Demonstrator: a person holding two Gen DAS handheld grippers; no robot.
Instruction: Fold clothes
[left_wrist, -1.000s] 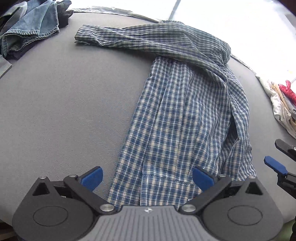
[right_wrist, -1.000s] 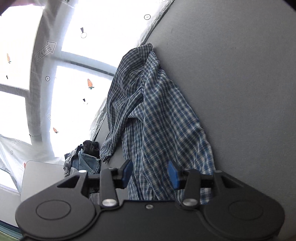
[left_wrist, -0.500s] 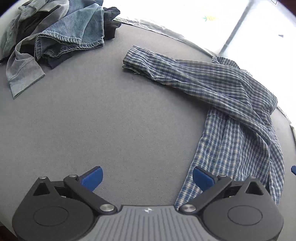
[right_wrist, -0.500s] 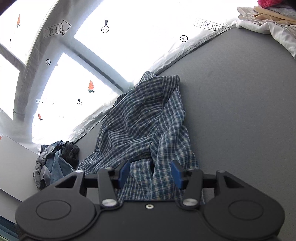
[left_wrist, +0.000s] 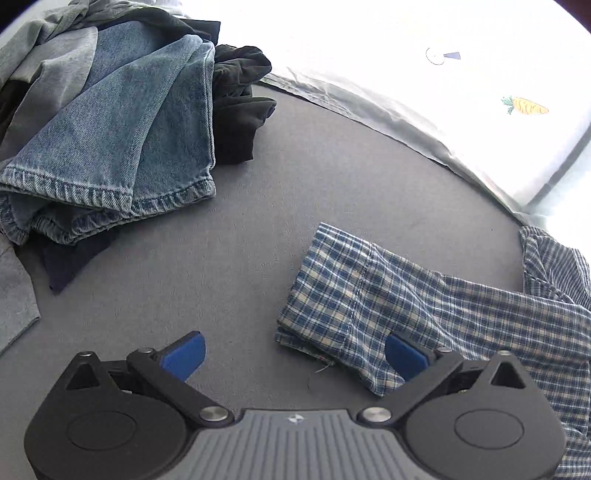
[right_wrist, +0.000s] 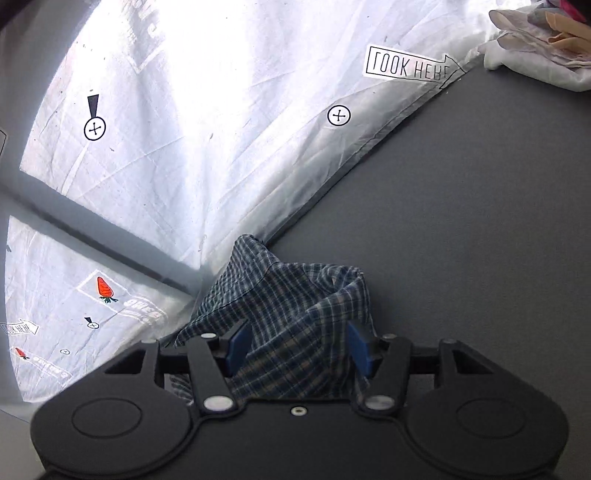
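A blue-and-cream plaid shirt (left_wrist: 424, 306) lies on the grey table, one sleeve stretched out with its cuff (left_wrist: 325, 295) just ahead of my left gripper (left_wrist: 293, 356). That gripper is open, its right pad over the sleeve's edge and its left pad over bare table. In the right wrist view the bunched shoulder end of the plaid shirt (right_wrist: 295, 295) rises between the fingers of my right gripper (right_wrist: 297, 349). Its jaws are opening and the pads stand apart from the cloth.
A heap of denim jeans (left_wrist: 110, 140) with dark and grey garments (left_wrist: 236, 99) fills the far left. A white printed sheet (right_wrist: 221, 129) hangs behind the table's (right_wrist: 480, 221) far edge. Pale folded cloths (right_wrist: 535, 40) lie at the far right corner.
My left gripper swept left along the shirt from its hem to the sleeve cuff, nearing the jeans heap. My right gripper travelled up to the shirt's far end, and its fingers spread wider.
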